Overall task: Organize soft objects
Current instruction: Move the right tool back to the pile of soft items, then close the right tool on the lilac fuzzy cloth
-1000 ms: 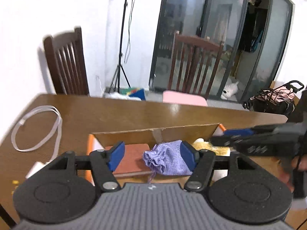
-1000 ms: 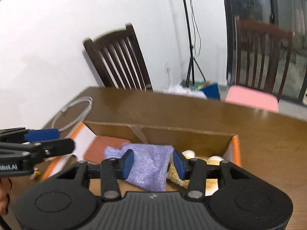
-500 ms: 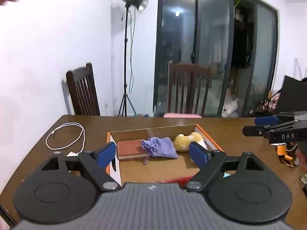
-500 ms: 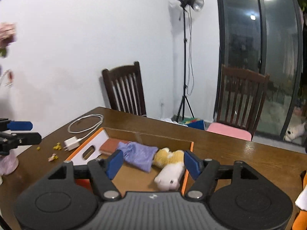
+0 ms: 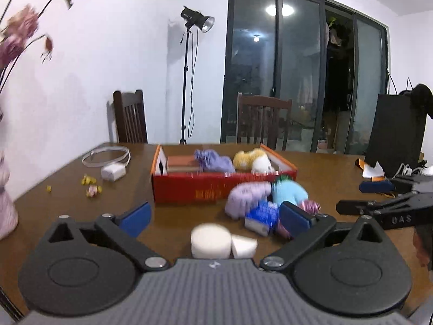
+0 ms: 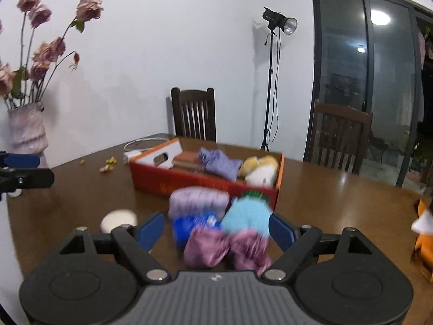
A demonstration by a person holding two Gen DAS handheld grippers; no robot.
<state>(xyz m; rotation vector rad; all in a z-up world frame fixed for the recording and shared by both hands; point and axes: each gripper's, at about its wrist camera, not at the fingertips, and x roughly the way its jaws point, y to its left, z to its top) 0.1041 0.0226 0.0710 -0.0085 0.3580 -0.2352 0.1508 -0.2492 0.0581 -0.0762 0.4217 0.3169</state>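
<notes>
Several fuzzy plush lumps (image 6: pixel 216 216), rectangular red cardboard box (image 5: pixel 216 189), glossy wooden table (image 5: pixel 324 178)

One red cardboard box (image 6: pixel 194 184) stands on the bench (image 6: pixel 338 189), and three things lie in it: one brown wallet-like block (image 6: pixel 186 159), one lavender cloth pouch (image 6: pixel 220 163) and one yellow-and-white plush toy (image 6: pixel 261 170). Just in front of the box lie five soft things, blurred: one lilac (image 6: pixel 199 201), one light blue (image 6: pixel 247 215), one dark blue (image 6: pixel 193 226) and two mauve (image 6: pixel 207 247) (image 6: pixel 250 249). Left of the box are one white round pad (image 6: pixel 119 220), one coiled white cable (image 5: pixel 107 155) and one vase of pink roses (image 6: pixel 27 132); behind it stand two wooden chairs (image 6: pixel 194 113) (image 6: pixel 339 135) and one light stand (image 6: pixel 272 81).
</notes>
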